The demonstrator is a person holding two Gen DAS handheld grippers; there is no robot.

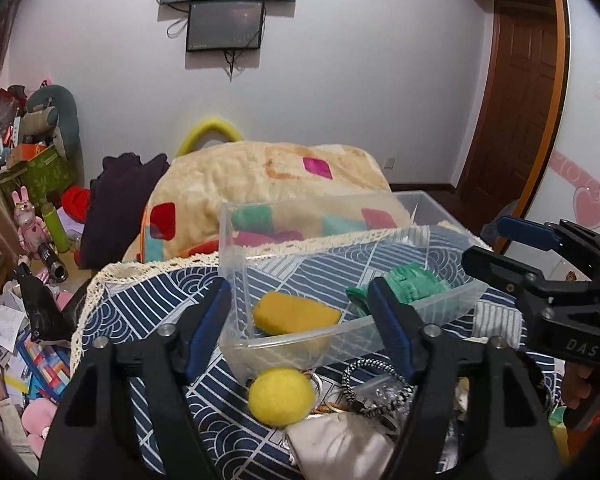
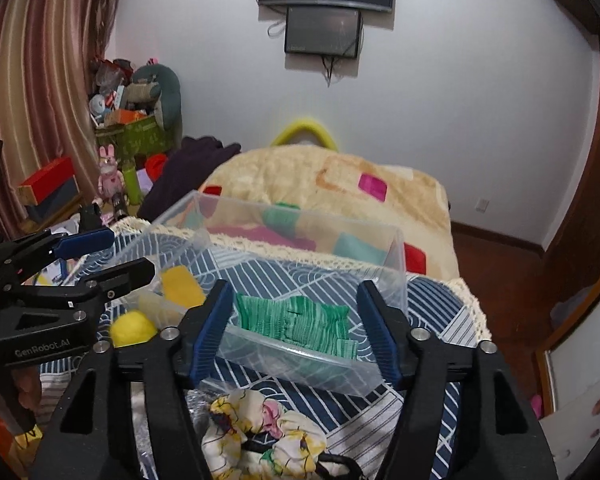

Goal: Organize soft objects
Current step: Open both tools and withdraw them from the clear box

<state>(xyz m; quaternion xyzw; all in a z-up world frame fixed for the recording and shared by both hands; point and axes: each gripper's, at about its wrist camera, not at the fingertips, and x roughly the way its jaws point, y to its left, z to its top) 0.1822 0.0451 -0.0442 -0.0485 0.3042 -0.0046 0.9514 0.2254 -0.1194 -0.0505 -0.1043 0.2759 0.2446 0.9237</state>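
Left gripper (image 1: pixel 300 320) with blue-padded fingers spread wide, nothing between them, poised over the near edge of a clear plastic divided storage box (image 1: pixel 440 304) on a navy-and-white patterned cloth with a cream lace border (image 1: pixel 140 308). Right gripper (image 2: pixel 296 324) likewise gaping and holding nothing, hovering before the same box. Inside the box: a yellow-orange rectangular sponge block (image 1: pixel 296 314) in the left compartment, a green ribbed knitted cloth (image 2: pixel 296 322) in the right one. Just outside the box's near wall, on the cloth: a fuzzy yellow pom-pom ball (image 1: pixel 281 396), beside it a black-and-white braided cord loop (image 1: pixel 374 388) and a pale grey fabric pouch (image 1: pixel 336 448). Nearer the right gripper, a floral yellow-and-white scrunchie (image 2: pixel 260 436). Readable lettering: "DAS" on the right gripper's body seen from the left wrist view, "GenRobot.AI" on the left gripper's body seen from the right wrist view. Behind the box, a cream fleece blanket with coloured squares (image 1: pixel 260 184).
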